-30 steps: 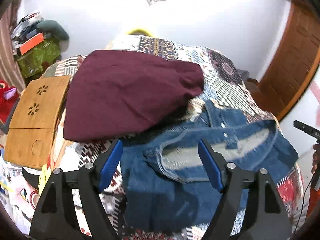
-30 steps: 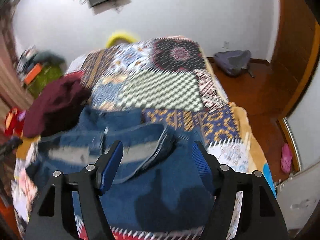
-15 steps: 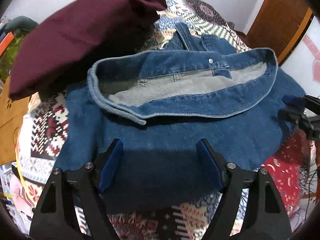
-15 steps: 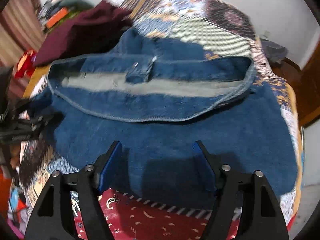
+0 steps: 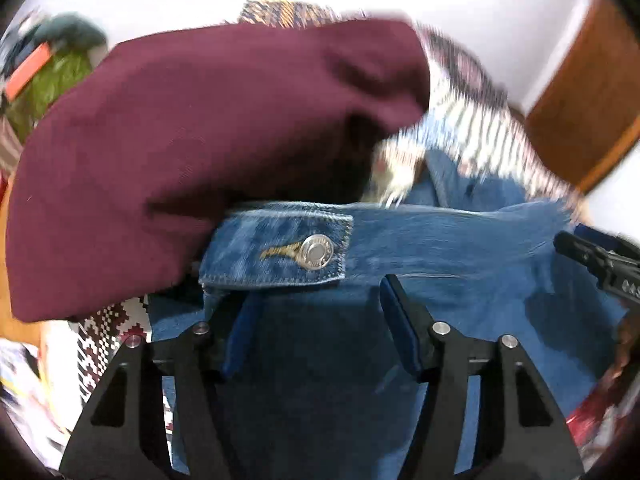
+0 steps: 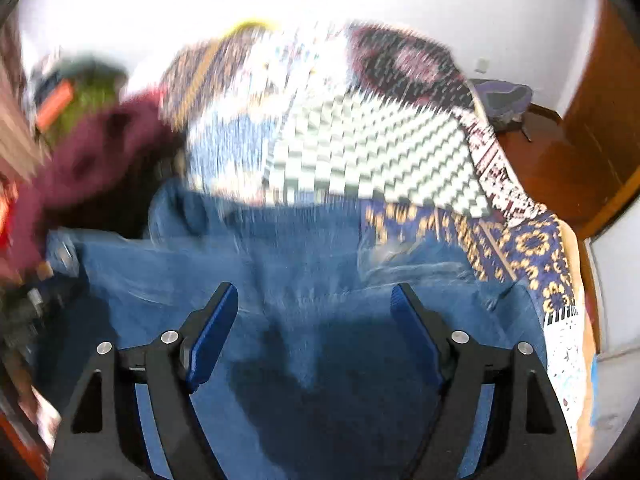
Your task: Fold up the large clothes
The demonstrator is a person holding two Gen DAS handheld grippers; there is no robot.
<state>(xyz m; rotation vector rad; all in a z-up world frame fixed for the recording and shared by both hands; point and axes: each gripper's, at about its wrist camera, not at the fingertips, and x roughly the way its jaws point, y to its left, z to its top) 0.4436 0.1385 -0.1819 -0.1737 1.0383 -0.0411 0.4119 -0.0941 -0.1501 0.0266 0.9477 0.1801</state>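
Blue jeans [image 5: 460, 264] lie spread on a patterned bedspread [image 6: 380, 152]. Their waistband tab with a metal button [image 5: 317, 253] lies just beyond my left gripper [image 5: 316, 312], which is open and low over the denim at the waistband's left end. My right gripper [image 6: 314, 312] is open and low over the jeans [image 6: 312, 272] near their right side. The right gripper also shows at the right edge of the left wrist view [image 5: 596, 260]. A maroon garment [image 5: 200, 152] lies folded behind the jeans at the left, overlapping the waistband edge. Both views are blurred.
A green bag with an orange item [image 5: 48, 68] sits at the far left. A wooden door [image 5: 588, 108] stands at the right. A grey bag [image 6: 504, 100] lies on the wooden floor beyond the bed. The bed's right edge [image 6: 576, 320] is close to my right gripper.
Both grippers have dropped lower and moved closer to the jeans' waistband. The left gripper has shifted toward the button end. The waistband, open earlier, now lies flatter.
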